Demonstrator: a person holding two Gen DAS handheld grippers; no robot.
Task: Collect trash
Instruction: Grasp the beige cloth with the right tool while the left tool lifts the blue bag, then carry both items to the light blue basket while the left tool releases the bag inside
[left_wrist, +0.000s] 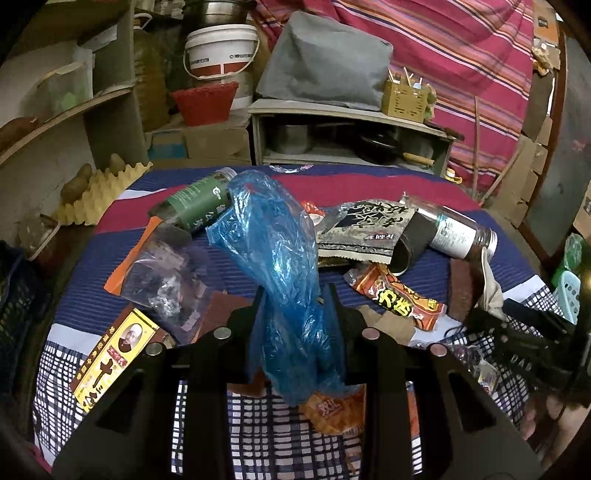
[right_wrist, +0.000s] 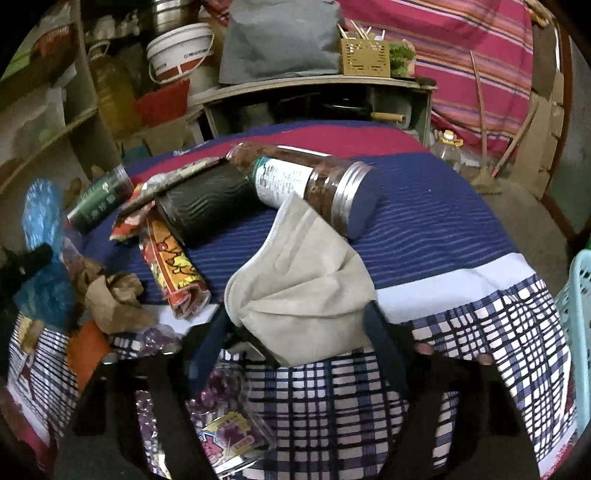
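the left gripper (left_wrist: 295, 306) has its jaws pinched in on a crumpled blue plastic bag (left_wrist: 280, 258), which stands up between the fingers above the cloth-covered table (left_wrist: 424, 177). the right gripper (right_wrist: 299, 325) is closed on a pale grey face mask (right_wrist: 295, 280), folded and bunched between its two fingers, lifted just over the checked part of the cloth. more trash lies on the table: a green-labelled bottle (left_wrist: 195, 205) on its side, a clear jar (right_wrist: 314, 184) with a metal screw lid and a white label whose print is too small to read, a dark ribbed cup (right_wrist: 207, 206) lying against it, a red and yellow snack wrapper (left_wrist: 399, 297) with large chinese characters, a black and grey packet (left_wrist: 364, 230) also in chinese script, and a yellow box (left_wrist: 110, 358) with a man's portrait. behind, a white bucket (left_wrist: 221, 51) carries a red band and lettering i cannot make out.
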